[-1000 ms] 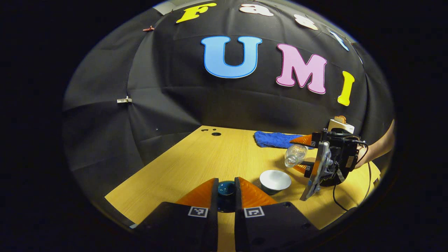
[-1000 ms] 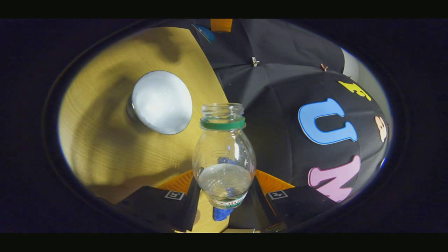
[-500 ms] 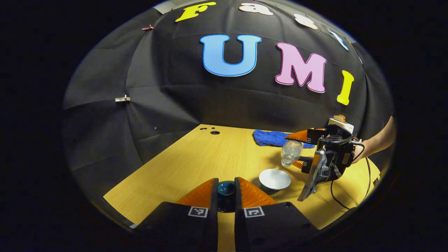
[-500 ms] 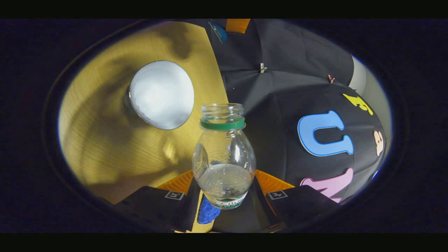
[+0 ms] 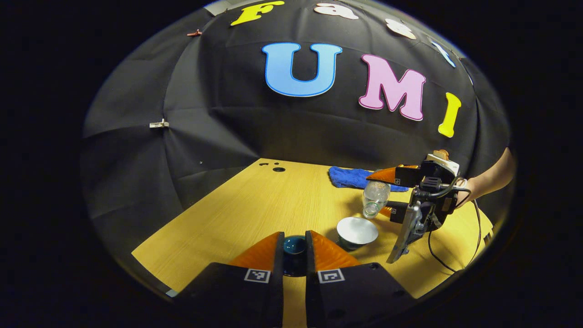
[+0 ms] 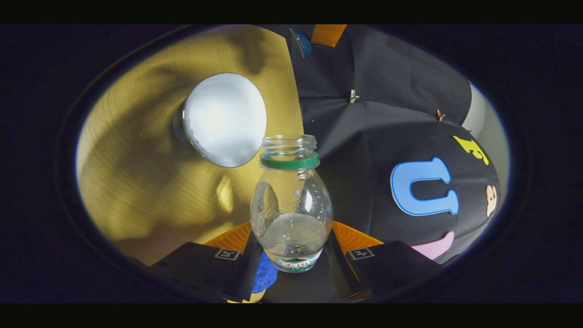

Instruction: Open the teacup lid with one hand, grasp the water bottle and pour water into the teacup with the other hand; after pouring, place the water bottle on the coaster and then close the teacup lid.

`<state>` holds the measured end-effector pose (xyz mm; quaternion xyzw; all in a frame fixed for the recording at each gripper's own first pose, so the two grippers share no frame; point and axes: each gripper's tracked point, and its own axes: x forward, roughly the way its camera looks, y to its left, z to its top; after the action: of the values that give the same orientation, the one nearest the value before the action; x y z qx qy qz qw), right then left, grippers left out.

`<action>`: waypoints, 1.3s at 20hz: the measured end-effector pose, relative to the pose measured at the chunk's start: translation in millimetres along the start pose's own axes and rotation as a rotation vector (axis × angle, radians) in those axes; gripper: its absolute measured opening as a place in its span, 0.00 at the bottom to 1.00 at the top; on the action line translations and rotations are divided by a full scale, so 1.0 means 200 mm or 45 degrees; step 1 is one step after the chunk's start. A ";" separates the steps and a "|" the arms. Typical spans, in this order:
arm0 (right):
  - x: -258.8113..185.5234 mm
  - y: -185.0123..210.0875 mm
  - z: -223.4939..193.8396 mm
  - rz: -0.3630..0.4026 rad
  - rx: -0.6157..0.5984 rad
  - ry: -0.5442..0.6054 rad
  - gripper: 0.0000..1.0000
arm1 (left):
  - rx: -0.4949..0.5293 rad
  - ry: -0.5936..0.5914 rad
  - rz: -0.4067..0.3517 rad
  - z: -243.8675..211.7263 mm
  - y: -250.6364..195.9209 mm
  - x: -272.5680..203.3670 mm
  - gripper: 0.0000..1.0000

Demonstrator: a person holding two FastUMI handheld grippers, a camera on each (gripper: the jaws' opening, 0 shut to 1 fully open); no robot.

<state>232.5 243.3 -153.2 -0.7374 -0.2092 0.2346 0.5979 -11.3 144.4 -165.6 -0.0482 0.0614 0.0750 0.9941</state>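
Left gripper view: left gripper (image 5: 294, 248) clamped on lid (image 5: 294, 246) nr tabletop's front edge. Right gripper (image 6: 291, 246) pinching water bottle (image 6: 291, 205), tilted beside open teacup (image 5: 357, 231). Risk: mouth off-rim, spills on tabletop (image 5: 255, 205).

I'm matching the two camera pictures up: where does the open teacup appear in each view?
Left gripper view: the teacup stands on the wooden table, lower right of centre, just below the tilted water bottle.
Right gripper view: the teacup is upper left, beside the bottle's neck.
Shared landmark: the blue cloth, seen again under the bottle.
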 end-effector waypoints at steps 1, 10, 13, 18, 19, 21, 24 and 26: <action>0.00 0.00 0.00 0.003 -0.007 -0.007 0.70 | 0.003 -0.002 -0.002 0.00 0.00 0.01 0.20; 0.03 -0.01 0.00 -0.002 -0.121 -0.028 0.71 | 0.002 0.002 0.004 0.00 0.03 0.03 0.20; 0.04 -0.01 0.02 -0.001 -0.141 -0.042 0.71 | 0.007 0.005 0.003 0.00 0.04 0.03 0.24; 0.04 -0.03 0.04 -0.003 -0.167 -0.065 0.70 | 0.005 0.014 0.003 -0.01 0.04 0.02 0.20; 0.04 -0.03 0.05 -0.004 -0.175 -0.068 0.70 | 0.006 0.013 0.003 -0.01 0.04 0.02 0.24; 0.05 -0.03 0.05 -0.008 -0.205 -0.069 0.70 | 0.011 0.010 0.001 -0.01 0.03 0.02 0.24; 0.05 -0.03 0.04 -0.014 -0.226 -0.067 0.70 | 0.015 0.010 0.000 -0.01 0.03 0.02 0.24; 0.05 -0.04 0.04 -0.014 -0.235 -0.066 0.71 | 0.019 0.008 0.001 0.00 0.03 0.02 0.24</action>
<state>235.9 258.0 -148.7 -0.7819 -0.2495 0.2299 0.5230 -9.0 150.5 -166.9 -0.0410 0.0653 0.0746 0.9942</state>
